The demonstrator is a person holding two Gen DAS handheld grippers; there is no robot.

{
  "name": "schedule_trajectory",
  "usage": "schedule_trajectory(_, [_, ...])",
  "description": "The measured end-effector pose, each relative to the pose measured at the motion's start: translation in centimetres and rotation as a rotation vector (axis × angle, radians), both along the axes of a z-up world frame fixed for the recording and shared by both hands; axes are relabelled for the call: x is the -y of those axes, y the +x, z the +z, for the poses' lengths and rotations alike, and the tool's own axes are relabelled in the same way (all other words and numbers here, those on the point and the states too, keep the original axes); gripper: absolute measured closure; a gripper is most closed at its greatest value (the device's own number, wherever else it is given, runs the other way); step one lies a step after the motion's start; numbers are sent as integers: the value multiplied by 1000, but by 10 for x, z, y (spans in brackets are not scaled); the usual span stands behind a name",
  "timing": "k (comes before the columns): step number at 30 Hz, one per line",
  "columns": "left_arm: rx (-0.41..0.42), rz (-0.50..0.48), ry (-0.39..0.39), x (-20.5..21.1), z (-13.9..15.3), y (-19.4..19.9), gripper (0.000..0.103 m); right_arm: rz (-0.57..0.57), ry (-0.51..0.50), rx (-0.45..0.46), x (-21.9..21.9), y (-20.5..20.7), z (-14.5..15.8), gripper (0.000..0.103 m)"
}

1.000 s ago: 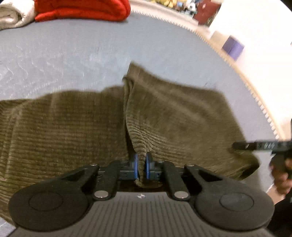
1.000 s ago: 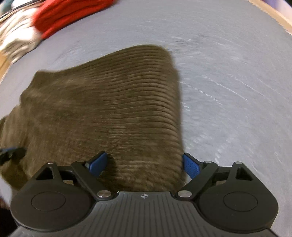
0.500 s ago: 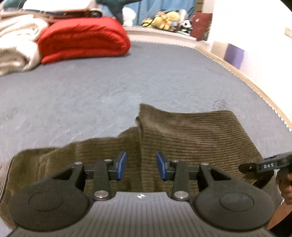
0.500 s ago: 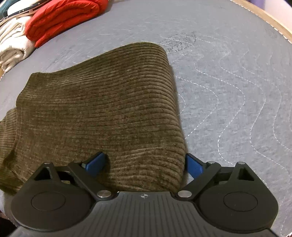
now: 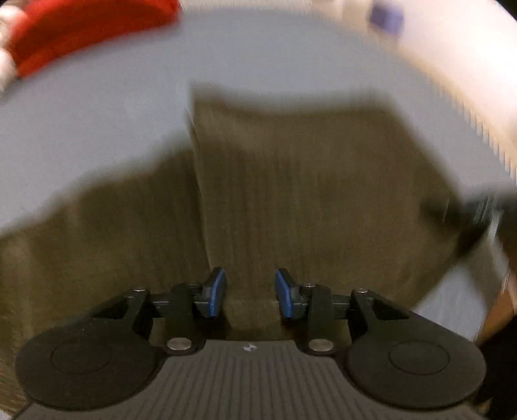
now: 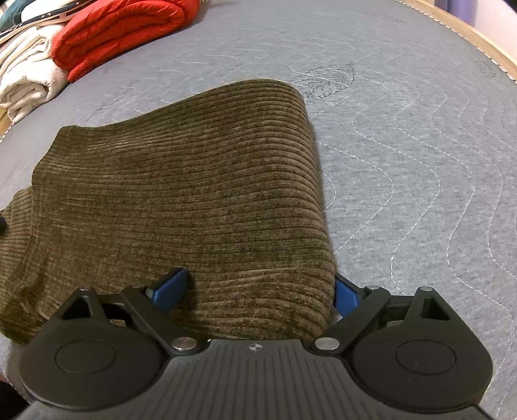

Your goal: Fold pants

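Olive corduroy pants (image 6: pixel 181 200) lying folded on the grey quilted mattress (image 6: pixel 420 135). Left hand-held gripper (image 5: pixel 249 292) hovering partly open above the cloth, jaws having just been opening, gripping nothing. Right hand-held gripper (image 6: pixel 255 290) spread wide, straddling the fold's near corner. Red blanket (image 6: pixel 119 29) lying far behind.

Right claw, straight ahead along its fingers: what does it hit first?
Most likely the olive corduroy pants: the open right claw straddles their folded edge, with cloth right between the fingers. Depth is unclear; the grey mattress lies underneath.
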State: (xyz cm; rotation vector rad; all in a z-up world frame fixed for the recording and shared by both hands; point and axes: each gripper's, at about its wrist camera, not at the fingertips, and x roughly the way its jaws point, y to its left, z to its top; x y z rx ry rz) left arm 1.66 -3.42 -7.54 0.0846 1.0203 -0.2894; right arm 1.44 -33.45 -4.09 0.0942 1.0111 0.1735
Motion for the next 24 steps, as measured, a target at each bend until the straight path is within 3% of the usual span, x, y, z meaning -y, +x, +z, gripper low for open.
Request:
schedule_trajectory(3, [69,-24,57,9,7,-6,59,0,0,-1,1,-1,1,11])
schedule_trajectory(8, [158,-53,-23,10,28,-14,57,7,-6,-1,1,-2,1,12])
schedule_trajectory(9, [141,-62,-28,11,26,-12,57,8,-6,-1,1,-2,0,12])
schedule_trajectory(11, [26,-66,-43,12,8,-4,57,9,-1,-2,2,-3,0,12])
schedule_trajectory(13, [38,-83,-23,16,3,-6,56,15,8,-3,2,-4,0,15])
schedule_trajectory(16, [54,-56,-52,15,12,-9,56,28,3,23,0,-6,4,33])
schedule_trajectory(18, [91,-27,-85,8,24,-9,55,27,7,54,0,-10,10,60])
schedule_trajectory(21, [156,13,-121,0,38,-6,52,42,14,104,0,-15,18,76])
schedule_trajectory(24, [196,55,-192,-7,55,-6,52,75,14,181,-7,-21,28,81])
